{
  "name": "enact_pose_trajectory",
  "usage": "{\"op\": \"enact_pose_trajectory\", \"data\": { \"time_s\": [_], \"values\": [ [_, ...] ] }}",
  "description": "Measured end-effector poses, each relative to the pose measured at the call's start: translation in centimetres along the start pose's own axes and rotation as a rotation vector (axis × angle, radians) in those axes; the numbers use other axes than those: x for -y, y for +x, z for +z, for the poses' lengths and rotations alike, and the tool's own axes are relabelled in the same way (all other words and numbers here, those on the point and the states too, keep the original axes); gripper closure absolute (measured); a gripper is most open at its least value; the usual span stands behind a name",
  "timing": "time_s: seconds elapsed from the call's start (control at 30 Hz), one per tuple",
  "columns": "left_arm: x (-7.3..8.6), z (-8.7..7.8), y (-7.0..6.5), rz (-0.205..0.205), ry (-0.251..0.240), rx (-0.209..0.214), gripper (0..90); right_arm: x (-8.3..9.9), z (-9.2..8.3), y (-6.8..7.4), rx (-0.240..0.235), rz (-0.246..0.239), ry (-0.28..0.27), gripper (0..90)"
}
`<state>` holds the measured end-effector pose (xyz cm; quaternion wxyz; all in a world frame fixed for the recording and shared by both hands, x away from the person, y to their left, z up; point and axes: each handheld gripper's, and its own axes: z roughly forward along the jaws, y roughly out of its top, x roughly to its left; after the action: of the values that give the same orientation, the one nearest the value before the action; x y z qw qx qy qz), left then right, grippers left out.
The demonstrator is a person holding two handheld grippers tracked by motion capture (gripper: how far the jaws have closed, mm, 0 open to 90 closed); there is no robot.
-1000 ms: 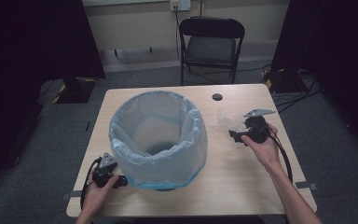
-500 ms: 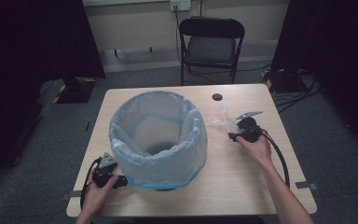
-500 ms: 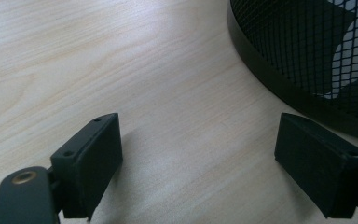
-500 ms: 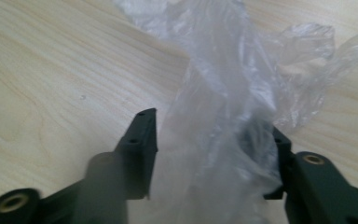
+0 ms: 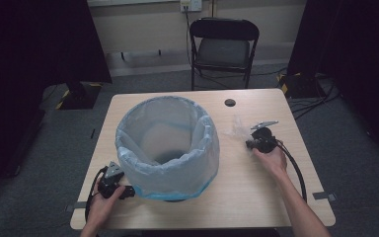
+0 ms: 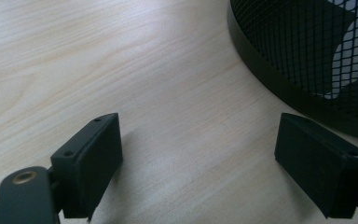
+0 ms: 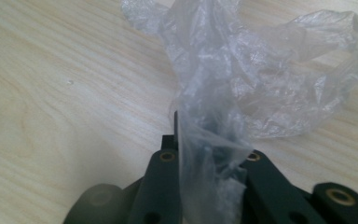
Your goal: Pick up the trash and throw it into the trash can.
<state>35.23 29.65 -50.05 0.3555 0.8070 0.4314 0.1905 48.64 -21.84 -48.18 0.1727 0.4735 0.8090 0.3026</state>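
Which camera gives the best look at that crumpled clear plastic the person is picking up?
The right gripper view: the clear plastic is up close, its wrinkles plain, one fold pinched in the right gripper, whose jaws have just been closing on it. In the high view it is a small pale wisp on the table beside the bin.

Right gripper (image 5: 250, 139) jaws just closed, low on table; left gripper (image 5: 128, 191) jaws wide apart.

Dim dark-edged room, soft close-up focus
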Motion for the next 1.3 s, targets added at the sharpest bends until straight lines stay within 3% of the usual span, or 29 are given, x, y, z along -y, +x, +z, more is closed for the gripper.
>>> {"op": "enact_pose_trajectory", "data": {
  "time_s": [0.13, 0.27, 0.33, 0.47, 0.63, 0.77, 1.0, 1.3],
  "values": [
    [0.0, 0.0, 0.0, -0.002, -0.001, 0.0, 14.5, -0.1, -0.3, 0.1, -0.02, 0.015, -0.016, 88.1],
    [0.0, 0.0, 0.0, -0.002, -0.001, 0.0, 14.5, -0.6, -1.7, 0.5, -0.045, 0.028, -0.08, 88.5],
    [0.0, 0.0, 0.0, -0.002, -0.001, -0.001, 14.5, -0.6, -2.0, 0.6, -0.049, 0.028, -0.087, 88.5],
    [0.0, 0.0, 0.0, -0.001, -0.002, 0.0, 14.5, -0.8, -4.0, 1.9, -0.067, -0.007, -0.142, 88.5],
    [0.0, 0.0, 0.0, -0.001, -0.002, 0.0, 14.5, -1.7, -6.1, 2.5, -0.09, -0.007, -0.211, 88.6],
    [0.0, 0.0, 0.0, -0.001, -0.002, 0.0, 14.5, -2.5, -8.0, 3.0, -0.134, -0.001, -0.272, 88.6],
    [0.0, 0.0, 0.0, -0.001, -0.002, 0.001, 14.5, -4.2, -11.9, 4.6, -0.175, -0.044, -0.375, 88.9],
    [0.0, 0.0, 0.0, -0.001, -0.002, 0.0, 14.5, -6.1, -14.8, 5.8, -0.209, -0.078, -0.468, 89.0]
  ]
}}
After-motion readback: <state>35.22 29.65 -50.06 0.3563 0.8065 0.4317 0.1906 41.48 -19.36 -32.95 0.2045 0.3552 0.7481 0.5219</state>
